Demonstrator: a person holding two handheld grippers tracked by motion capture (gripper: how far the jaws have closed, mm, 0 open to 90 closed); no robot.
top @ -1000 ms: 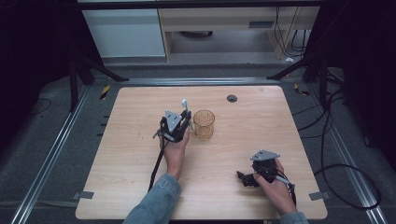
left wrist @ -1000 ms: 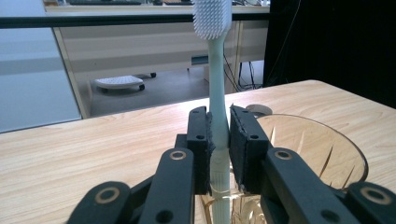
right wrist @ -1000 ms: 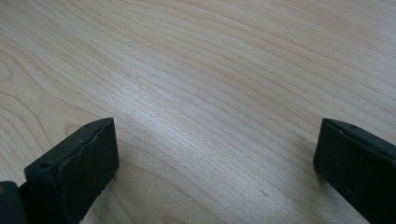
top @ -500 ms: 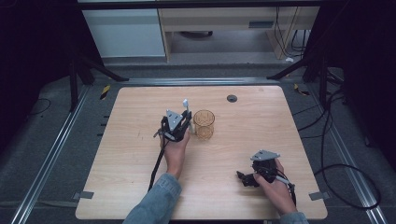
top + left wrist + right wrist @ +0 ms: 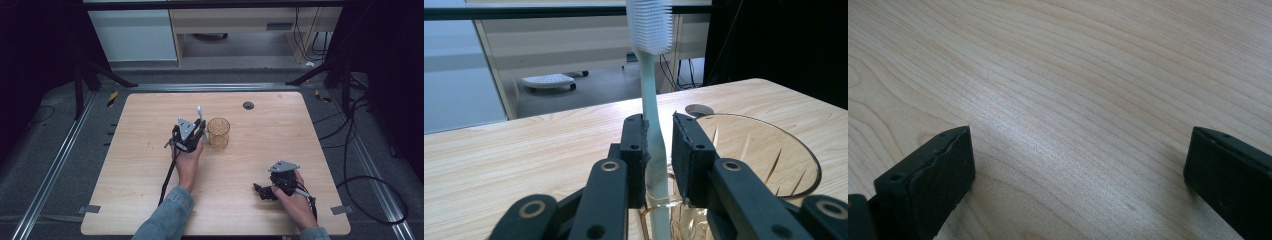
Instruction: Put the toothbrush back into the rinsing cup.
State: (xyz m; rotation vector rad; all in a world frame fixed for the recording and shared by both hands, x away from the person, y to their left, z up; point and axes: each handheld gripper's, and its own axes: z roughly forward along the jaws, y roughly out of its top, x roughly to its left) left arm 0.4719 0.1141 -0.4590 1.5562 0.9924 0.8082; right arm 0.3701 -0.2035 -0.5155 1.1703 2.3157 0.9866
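Your left gripper has the toothbrush between its jaws, upright with the bristle head on top. The jaws have just been opening: one pad touches the handle, and a small gap shows at the other pad, so the grasp is released. The toothbrush's lower end goes down into the amber glass cup, near the middle of the bench. Your right gripper rests low on the bench with jaws wide apart and nothing between them.

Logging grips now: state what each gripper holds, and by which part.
Left gripper: toothbrush between its jaws at mid-handle, jaws just opening, right pad apart. Right gripper: open, nothing held.
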